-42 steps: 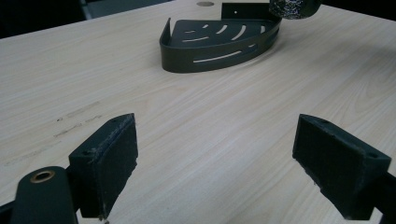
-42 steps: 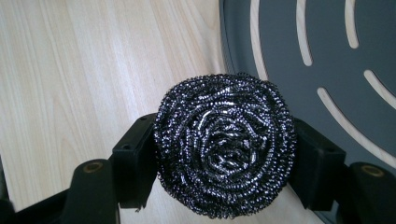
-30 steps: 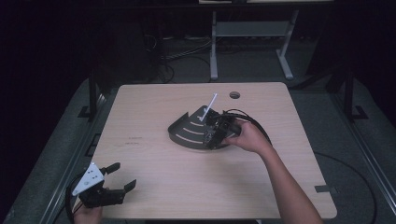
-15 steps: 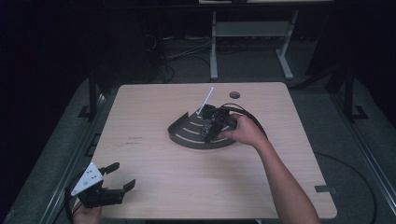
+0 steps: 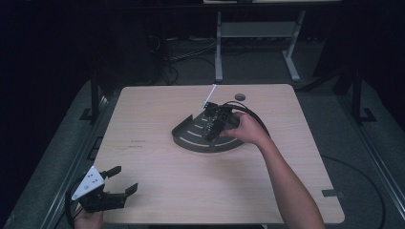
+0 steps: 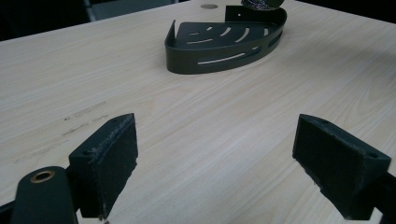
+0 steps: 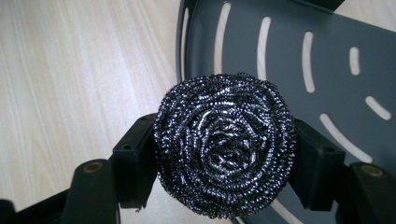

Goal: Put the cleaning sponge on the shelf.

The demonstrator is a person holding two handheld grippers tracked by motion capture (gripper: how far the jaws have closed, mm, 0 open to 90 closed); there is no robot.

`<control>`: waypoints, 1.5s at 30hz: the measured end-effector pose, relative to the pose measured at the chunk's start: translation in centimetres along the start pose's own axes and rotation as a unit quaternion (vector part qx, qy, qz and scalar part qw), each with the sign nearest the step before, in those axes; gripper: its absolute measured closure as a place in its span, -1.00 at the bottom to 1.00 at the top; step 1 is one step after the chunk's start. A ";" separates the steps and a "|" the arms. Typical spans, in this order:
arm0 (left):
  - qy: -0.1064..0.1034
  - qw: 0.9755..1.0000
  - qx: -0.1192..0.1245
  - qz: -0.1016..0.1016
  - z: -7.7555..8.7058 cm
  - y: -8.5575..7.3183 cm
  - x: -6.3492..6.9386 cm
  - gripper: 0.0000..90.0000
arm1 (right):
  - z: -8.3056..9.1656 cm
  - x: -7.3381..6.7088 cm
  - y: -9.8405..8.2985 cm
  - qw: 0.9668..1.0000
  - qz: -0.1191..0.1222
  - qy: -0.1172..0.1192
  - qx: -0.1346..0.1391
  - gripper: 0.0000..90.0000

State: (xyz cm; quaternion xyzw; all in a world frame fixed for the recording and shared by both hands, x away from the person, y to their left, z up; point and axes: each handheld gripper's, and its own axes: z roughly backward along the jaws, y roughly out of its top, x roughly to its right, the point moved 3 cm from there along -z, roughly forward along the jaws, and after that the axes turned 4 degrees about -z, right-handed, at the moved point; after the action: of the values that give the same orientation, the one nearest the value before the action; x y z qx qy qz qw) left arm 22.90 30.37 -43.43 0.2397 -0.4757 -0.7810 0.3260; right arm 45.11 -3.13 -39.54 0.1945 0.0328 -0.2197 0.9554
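Scourer (image 7: 225,150): round steel-wool ball, clamped between the right claw's (image 7: 224,158) two black jaws, one pad pressed on each side. It hangs over the rim of the caddy (image 7: 299,74), partly above the slotted floor, partly above bare counter (image 7: 70,70). In the high view the right claw (image 5: 213,125) sits over the caddy (image 5: 191,138) near counter centre, hand (image 5: 249,130) behind it, forearm coming in from bottom right. Caddy is a dark quarter-round tray with curved slots in floor and wall (image 6: 219,56), flat on the wood. Left claw (image 5: 117,183) is at the near left corner of the counter (image 5: 157,109), well apart from the caddy, jaws wide, nothing between the pads (image 6: 114,154). White strip (image 5: 209,97) lies just behind the caddy; small dark disc (image 5: 239,97) beside it.
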 end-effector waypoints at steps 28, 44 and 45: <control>-0.001 1.000 -0.002 -0.001 0.0 0.0 -0.1 -0.70 | -1.3 2.1 2.4 1.000 -0.011 0.003 -0.008 -0.27; -0.001 1.000 -0.002 -0.002 -0.1 0.0 0.0 -0.70 | -3.7 3.7 2.2 0.999 -0.028 -0.010 -0.026 -0.27; -0.002 1.000 -0.002 -0.002 -0.1 0.0 0.0 -0.70 | -3.9 3.8 2.1 0.999 -0.031 -0.009 -0.027 -0.27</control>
State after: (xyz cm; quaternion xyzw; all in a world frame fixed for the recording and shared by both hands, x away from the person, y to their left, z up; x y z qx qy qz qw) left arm 22.98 30.32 -43.45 0.2385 -0.4742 -0.7831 0.3240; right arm 49.53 -1.43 -42.90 0.1654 0.0358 -0.2500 0.9533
